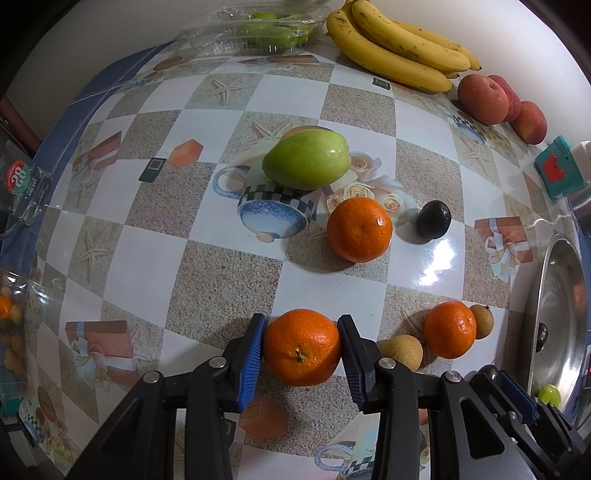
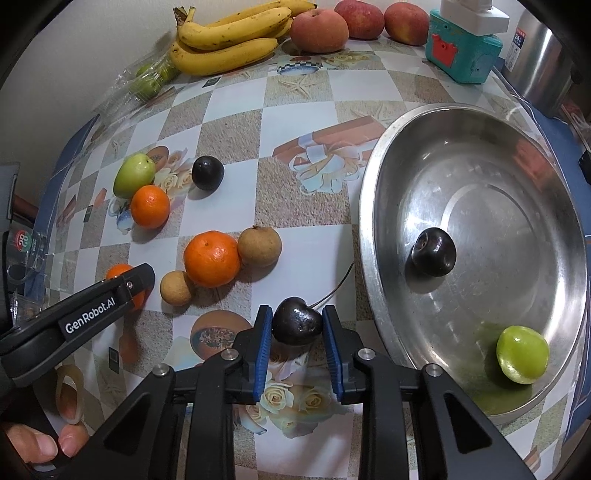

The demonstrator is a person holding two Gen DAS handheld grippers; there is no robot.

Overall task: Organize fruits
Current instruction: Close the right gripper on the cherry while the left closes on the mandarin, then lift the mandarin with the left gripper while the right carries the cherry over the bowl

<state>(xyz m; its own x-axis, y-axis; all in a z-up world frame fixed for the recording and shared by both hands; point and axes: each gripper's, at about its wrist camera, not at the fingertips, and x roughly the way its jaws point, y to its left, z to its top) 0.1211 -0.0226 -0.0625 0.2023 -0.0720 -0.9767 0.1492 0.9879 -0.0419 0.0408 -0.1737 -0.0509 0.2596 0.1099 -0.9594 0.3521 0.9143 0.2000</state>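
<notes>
The table wears a glossy cloth with beige and white squares, printed with cups, roses and gift boxes, and it stands against a pale wall; at the wall side you have a bunch of bananas, three peaches and a clear box of green fruits. Your left gripper is closed on a mandarin, both blue pads touching its sides, low over the cloth; just to its right lie a second mandarin and two longans, touching each other. Farther away a green mango, a third mandarin and a dark plum lie near together. Your right gripper holds a dark cherry between narrow jaws, its thin stem pointing to the steel plate; the plate is just beside on the right, and in it lie another dark plum and a small green fruit, well apart.
</notes>
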